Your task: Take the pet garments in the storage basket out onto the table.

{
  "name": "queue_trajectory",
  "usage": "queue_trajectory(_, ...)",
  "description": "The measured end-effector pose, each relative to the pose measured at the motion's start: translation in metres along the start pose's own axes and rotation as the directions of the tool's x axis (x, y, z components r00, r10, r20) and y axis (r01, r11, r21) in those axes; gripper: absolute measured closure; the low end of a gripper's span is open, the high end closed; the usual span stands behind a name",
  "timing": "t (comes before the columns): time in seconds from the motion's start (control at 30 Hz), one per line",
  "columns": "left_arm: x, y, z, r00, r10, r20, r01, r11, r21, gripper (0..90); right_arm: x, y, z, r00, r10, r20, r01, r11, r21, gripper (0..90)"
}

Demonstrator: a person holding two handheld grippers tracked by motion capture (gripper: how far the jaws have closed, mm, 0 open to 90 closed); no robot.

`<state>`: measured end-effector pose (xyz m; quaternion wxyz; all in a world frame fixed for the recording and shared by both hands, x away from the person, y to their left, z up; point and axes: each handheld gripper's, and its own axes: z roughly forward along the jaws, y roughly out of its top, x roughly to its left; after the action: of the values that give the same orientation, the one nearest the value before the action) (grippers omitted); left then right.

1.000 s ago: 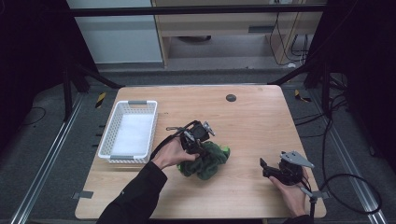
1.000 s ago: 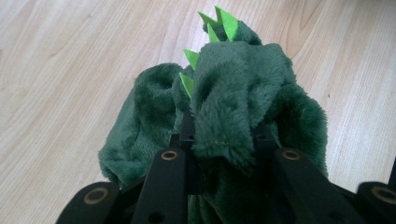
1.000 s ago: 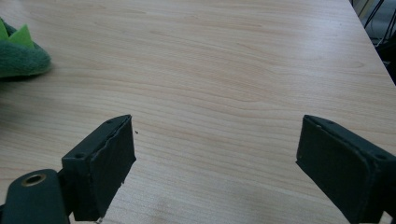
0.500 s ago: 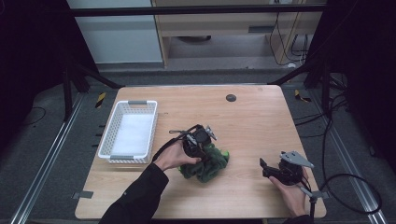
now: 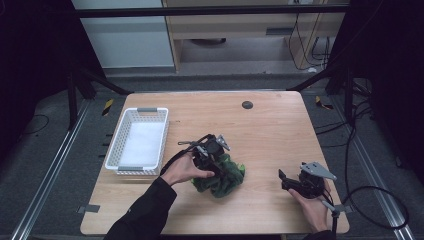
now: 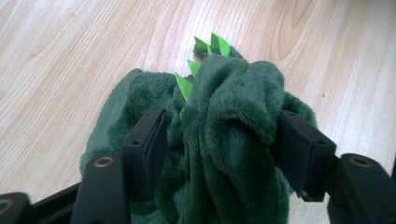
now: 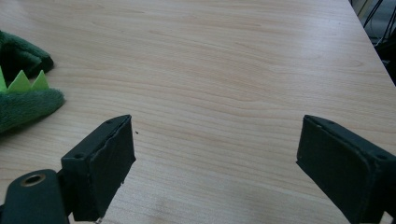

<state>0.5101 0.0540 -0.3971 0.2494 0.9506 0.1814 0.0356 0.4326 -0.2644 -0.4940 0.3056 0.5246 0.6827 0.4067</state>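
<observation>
A dark green plush cloth with bright green felt spikes [image 5: 223, 176] lies bunched on the wooden table [image 5: 270, 135], near its front middle. My left gripper [image 5: 214, 165] points down into the heap. In the left gripper view a thick fold of the cloth [image 6: 224, 140] stands between the two pads; the jaws have just been opening and stand wide beside the fold, which still fills the gap. My right gripper [image 5: 283, 181] rests at the front right, open [image 7: 215, 149], with bare wood between its jaws. The cloth's edge [image 7: 23, 100] lies off to its left.
A white plastic basket [image 5: 125, 167] stands at the table's left side, nothing visible in it. A small black round disc [image 5: 247, 105] lies near the far edge. The table's right edge and cables [image 5: 380, 190] run close to the right hand.
The green cloth has sagged a little lower and flatter under the left gripper. The right gripper has kept still.
</observation>
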Motion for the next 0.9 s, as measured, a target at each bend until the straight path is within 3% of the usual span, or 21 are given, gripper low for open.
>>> queue_trajectory(0.27, -0.006, -0.004, -0.017, 0.9998, -0.008, -0.018, 0.007, 0.9972, -0.075, 28.7, 0.000, 0.000, 0.000, 1.0000, -0.001, 0.001, 0.001, 1.000, -0.003, 11.1)
queue_trajectory(0.4, -0.008, -0.009, -0.027, 0.9992, -0.026, -0.031, 0.022, 0.9908, -0.134, 25.9, -0.001, 0.000, 0.000, 1.0000, -0.002, 0.005, 0.002, 1.000, -0.003, 11.0)
queue_trajectory(0.67, -0.009, -0.021, -0.038, 0.9971, -0.058, -0.050, 0.046, 0.9773, -0.207, 25.3, -0.001, -0.001, 0.000, 1.0000, 0.006, 0.006, -0.006, 1.000, -0.001, 10.9)
queue_trajectory(0.8, -0.010, -0.030, -0.046, 0.9952, -0.078, -0.059, 0.060, 0.9623, -0.265, 25.4, -0.001, 0.000, -0.001, 0.9999, 0.011, 0.004, -0.011, 1.000, -0.002, 10.9)
queue_trajectory(0.9, -0.011, -0.041, -0.052, 0.9914, -0.116, -0.061, 0.089, 0.9389, -0.332, 25.5, -0.001, -0.001, -0.001, 0.9999, 0.010, 0.005, -0.010, 1.000, -0.002, 10.9)
